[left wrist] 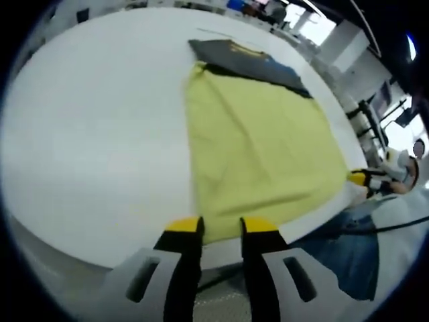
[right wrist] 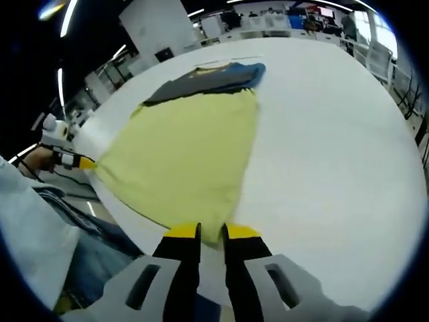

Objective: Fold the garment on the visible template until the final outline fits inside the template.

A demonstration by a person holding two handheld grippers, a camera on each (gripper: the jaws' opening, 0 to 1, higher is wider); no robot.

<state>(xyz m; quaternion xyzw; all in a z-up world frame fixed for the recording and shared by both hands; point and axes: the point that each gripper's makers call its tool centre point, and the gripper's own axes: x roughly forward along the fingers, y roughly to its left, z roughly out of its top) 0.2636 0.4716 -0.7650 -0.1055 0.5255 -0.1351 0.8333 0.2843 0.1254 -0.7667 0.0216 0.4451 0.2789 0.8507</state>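
A: Where's the garment?

B: Yellow garment lies flat on the white counter, near edge at the counter's rim by me. Far end overlaps a dark cloth, prob. the template or another garment, can't tell which.

A: Tools?

B: Each one's at a near corner. Left tool: jaws nearly shut, hem corner between the tips, so I judge it's clenched on the cloth. Right tool: same, narrow gap w/ the yellow corner pinched in it. In the right view my left tool shows at the other corner; in the left view my right tool at its corner.

A: How'll it handle?

B: Light, soft, limp. Will sag and drape btw. the two grips, may slide on the smooth counter. Corners are the right hold, keeps the hem taut for a fold toward the far end.

A: Anything in the way?

B: Counter's bare around it. Dark cloth at the far end could drag along. My jeans below the rim, cable near the right tool. Background: desks, lights, well apart.
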